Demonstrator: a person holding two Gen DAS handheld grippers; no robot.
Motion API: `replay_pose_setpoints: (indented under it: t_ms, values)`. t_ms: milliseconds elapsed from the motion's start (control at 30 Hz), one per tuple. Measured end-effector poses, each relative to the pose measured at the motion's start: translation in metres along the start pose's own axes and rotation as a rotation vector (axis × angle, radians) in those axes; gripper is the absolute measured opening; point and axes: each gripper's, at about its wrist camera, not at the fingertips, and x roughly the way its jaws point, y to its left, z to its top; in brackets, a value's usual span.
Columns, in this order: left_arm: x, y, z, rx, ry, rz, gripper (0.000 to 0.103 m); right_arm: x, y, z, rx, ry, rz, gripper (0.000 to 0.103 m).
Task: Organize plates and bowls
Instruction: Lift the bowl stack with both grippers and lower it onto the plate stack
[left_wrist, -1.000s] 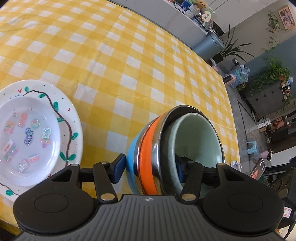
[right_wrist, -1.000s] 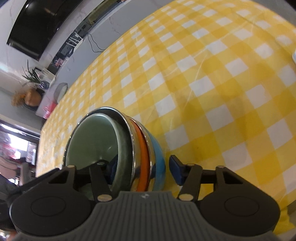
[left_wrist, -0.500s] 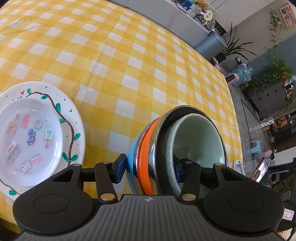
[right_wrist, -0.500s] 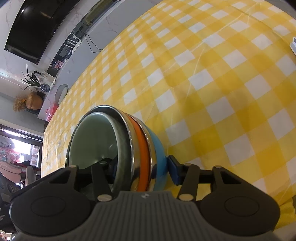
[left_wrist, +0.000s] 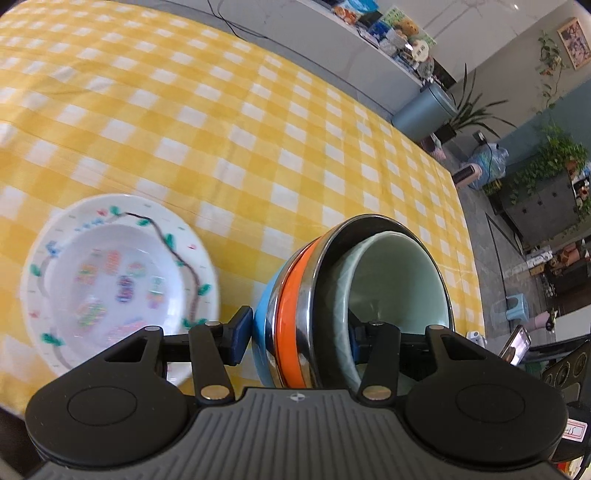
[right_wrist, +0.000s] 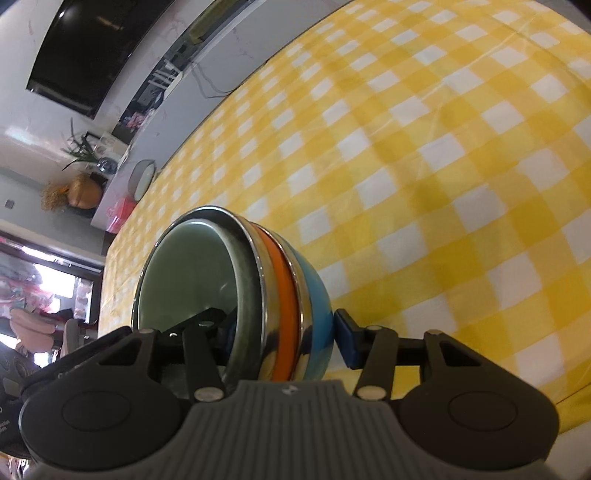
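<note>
Between both clamped tools (left_wrist: 297, 334) (right_wrist: 282, 334), the nested bowls (left_wrist: 354, 295) show blue, orange, steel and pale-green layers.

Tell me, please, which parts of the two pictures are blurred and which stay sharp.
Left wrist view: the painted plate and nearby tablecloth smear with motion, while the nested bowls stay sharp. Right wrist view: the tablecloth squares look soft, the bowls crisp.
</note>
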Motion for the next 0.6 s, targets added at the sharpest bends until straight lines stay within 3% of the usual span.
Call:
replay_pose_setpoints:
  t_ms: [333,600]
  values:
    - [-0.052,0.040,0.009,-0.075,-0.083,0.038,0.055,0.016,0.059,-0.014,-0.085,0.043,0.052,0.050]
    - [-0.070,0.087,0.015,-0.183,-0.098,0.068,0.055,0.054,0.103,-0.029,-0.161,0.115,0.060,0.050]
